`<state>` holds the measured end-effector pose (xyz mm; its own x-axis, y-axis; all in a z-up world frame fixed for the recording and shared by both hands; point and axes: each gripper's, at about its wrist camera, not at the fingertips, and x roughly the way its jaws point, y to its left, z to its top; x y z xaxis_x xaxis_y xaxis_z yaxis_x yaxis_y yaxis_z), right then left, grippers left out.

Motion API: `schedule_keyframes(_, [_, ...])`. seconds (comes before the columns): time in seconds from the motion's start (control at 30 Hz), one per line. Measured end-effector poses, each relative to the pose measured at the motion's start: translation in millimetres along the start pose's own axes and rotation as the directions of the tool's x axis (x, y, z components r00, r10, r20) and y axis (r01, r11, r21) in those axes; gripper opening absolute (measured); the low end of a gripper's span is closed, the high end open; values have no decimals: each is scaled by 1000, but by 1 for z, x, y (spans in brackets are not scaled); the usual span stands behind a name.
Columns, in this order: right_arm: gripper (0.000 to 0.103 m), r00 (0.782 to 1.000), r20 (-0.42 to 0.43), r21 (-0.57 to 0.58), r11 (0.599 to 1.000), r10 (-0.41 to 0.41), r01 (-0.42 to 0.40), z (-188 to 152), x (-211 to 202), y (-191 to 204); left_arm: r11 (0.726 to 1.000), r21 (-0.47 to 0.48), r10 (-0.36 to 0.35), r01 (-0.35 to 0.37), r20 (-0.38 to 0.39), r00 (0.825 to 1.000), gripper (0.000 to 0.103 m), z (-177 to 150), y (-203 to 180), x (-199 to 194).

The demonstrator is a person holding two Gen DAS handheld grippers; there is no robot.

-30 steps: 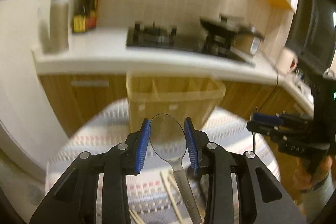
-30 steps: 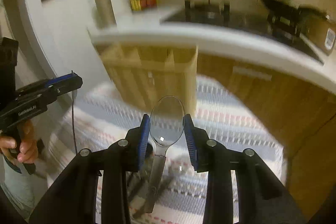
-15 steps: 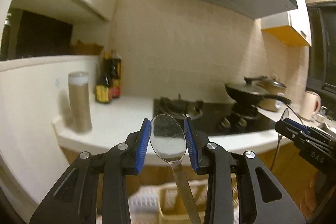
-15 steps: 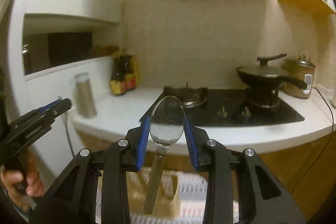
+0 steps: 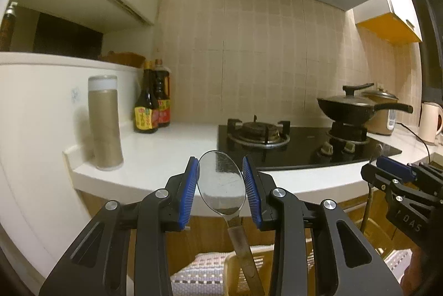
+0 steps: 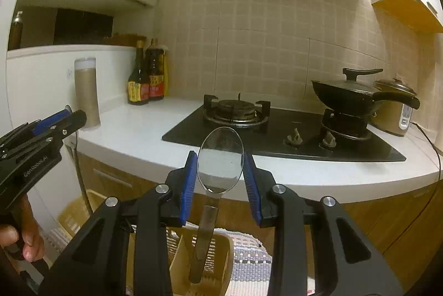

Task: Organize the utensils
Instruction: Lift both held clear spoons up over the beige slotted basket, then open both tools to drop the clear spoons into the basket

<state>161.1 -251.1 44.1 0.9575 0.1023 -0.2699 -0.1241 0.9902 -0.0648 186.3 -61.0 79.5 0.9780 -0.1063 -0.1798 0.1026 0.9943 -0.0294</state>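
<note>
My left gripper [image 5: 221,179] is shut on the bowl of a metal spoon [image 5: 221,185], whose handle hangs down toward the beige utensil basket [image 5: 231,268] below. My right gripper [image 6: 220,171] is shut on the bowl of a second metal spoon [image 6: 220,160]; its handle reaches down into a compartment of the basket [image 6: 218,246]. The right gripper shows at the right of the left wrist view [image 5: 387,174], and the left gripper at the left of the right wrist view [image 6: 55,118]. Both are raised level with the kitchen counter.
A white counter [image 5: 171,149] carries a black gas hob [image 6: 277,135], a lidded wok [image 6: 351,93], a rice cooker [image 6: 396,107], two sauce bottles [image 5: 152,104] and a tall beige canister [image 5: 105,124]. The basket stands on a striped woven cloth [image 6: 249,254].
Both grippers have tilted upward with their spoons; the view rose from the basket and cloth to the counter and wall. The basket has dropped to the bottom edge of both views.
</note>
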Motion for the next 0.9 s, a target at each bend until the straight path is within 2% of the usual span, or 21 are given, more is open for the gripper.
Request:
schedule_keyframes(0.17, [31,999,-32,16,999,37,-37,-7,-6,-2,999,-16,-42,41,-39,998,33,-9,2,0])
schedule_keyframes(0.23, [31,997,-47,26,998,53,-51,-9,-13,-3,998,-26,-61,60,-47,997,41,-11,3,-4])
schedule_keyframes(0.3, [31,995,-68,41,996,77,-75,-10,-22,-5,997,-38,-73,71,-52,996,45,-11,5,-12])
schedule_keyframes(0.37, [37,992,-82,57,994,98,-93,-11,-33,-8,993,-62,-103,99,-68,992,47,-9,9,-22])
schedule_keyframes(0.4, [45,991,-83,69,992,108,-102,-11,-38,-10,991,-74,-116,110,-76,990,48,-8,11,-27])
schedule_keyframes(0.43, [48,990,-84,80,991,118,-111,-11,-44,-12,989,-87,-128,121,-85,988,49,-7,14,-31])
schedule_keyframes(0.5, [48,987,-94,98,988,127,-118,-11,-56,-15,980,-126,-168,155,-108,980,50,-6,20,-45])
schedule_keyframes(0.67, [48,985,-126,114,988,118,-104,-14,-88,-19,968,-176,-207,178,-157,966,53,-8,30,-76])
schedule_keyframes(0.83, [48,971,-196,102,988,133,-115,-25,-108,-14,972,-162,-208,171,-251,945,53,-21,31,-101])
schedule_keyframes(0.9, [48,964,-227,97,988,137,-118,-32,-113,-9,975,-147,-205,167,-302,931,53,-30,31,-109])
